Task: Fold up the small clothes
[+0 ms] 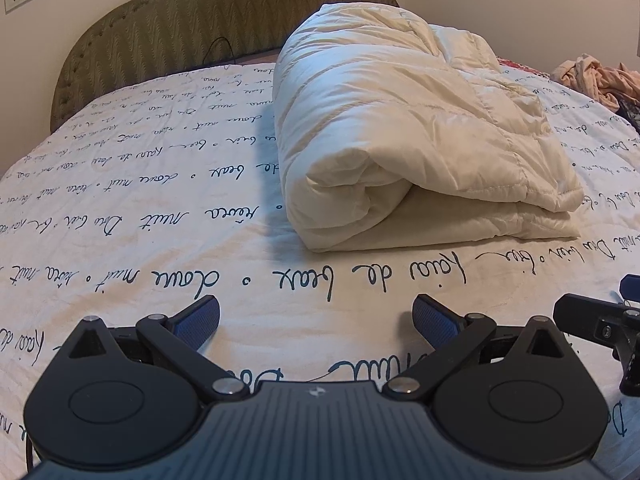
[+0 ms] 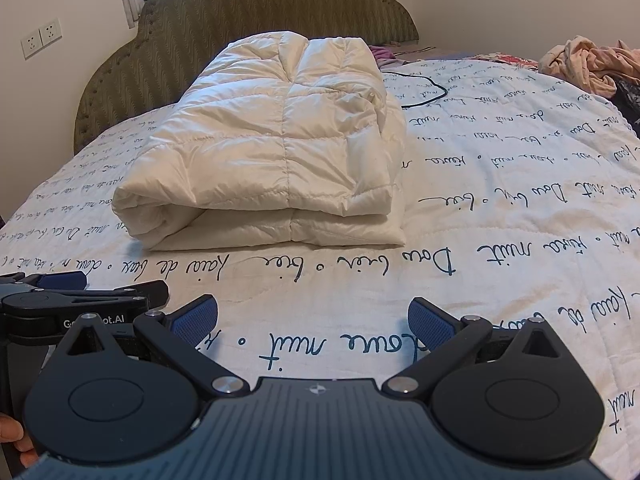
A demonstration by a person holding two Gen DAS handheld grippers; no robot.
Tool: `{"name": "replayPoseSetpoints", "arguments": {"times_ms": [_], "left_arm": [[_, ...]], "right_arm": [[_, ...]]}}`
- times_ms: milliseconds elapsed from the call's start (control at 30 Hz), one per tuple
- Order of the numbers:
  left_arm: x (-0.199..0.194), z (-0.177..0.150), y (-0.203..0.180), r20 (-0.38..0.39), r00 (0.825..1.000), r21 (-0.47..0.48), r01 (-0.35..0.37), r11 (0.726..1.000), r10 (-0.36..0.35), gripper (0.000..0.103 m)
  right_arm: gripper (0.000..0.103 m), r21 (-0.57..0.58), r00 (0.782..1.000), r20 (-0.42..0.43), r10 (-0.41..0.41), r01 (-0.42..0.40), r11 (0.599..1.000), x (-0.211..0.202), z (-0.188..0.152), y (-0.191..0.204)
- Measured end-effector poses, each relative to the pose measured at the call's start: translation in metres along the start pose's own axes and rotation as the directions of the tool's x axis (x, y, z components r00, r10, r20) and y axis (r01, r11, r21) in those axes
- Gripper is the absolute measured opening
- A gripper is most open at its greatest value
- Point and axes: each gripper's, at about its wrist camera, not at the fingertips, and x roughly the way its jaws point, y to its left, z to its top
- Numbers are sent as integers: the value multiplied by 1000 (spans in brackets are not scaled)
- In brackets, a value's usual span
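A pile of pinkish-beige clothes (image 1: 596, 80) lies crumpled at the far right of the bed, also seen in the right wrist view as the same pile of clothes (image 2: 588, 64). My left gripper (image 1: 316, 320) hovers low over the printed bedsheet, open, nothing between its blue pads. My right gripper (image 2: 312, 320) is likewise open and empty over the sheet. Each gripper shows at the edge of the other's view: the right gripper's body (image 1: 600, 324) and the left gripper's body (image 2: 72, 300). Both are well short of the clothes.
A folded cream quilt (image 1: 408, 132) sits mid-bed ahead of both grippers, quilt (image 2: 276, 148). The white sheet (image 1: 160, 208) carries blue script. A padded olive headboard (image 2: 248, 20) stands behind. A black cable (image 2: 424, 92) lies right of the quilt. A hand (image 2: 16, 436) shows bottom left.
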Motion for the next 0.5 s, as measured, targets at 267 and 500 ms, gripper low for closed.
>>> {"name": "replayPoseSetpoints", "arguments": {"times_ms": [267, 500], "left_arm": [[-1, -1, -7, 4, 1000, 47, -8, 999, 8, 103], [0, 0, -6, 1, 1000, 24, 5, 1000, -5, 103]], "right_arm": [[103, 0, 1000, -3, 10, -10, 1000, 2, 2, -3], [103, 4, 1000, -5, 21, -21, 1000, 2, 2, -4]]}}
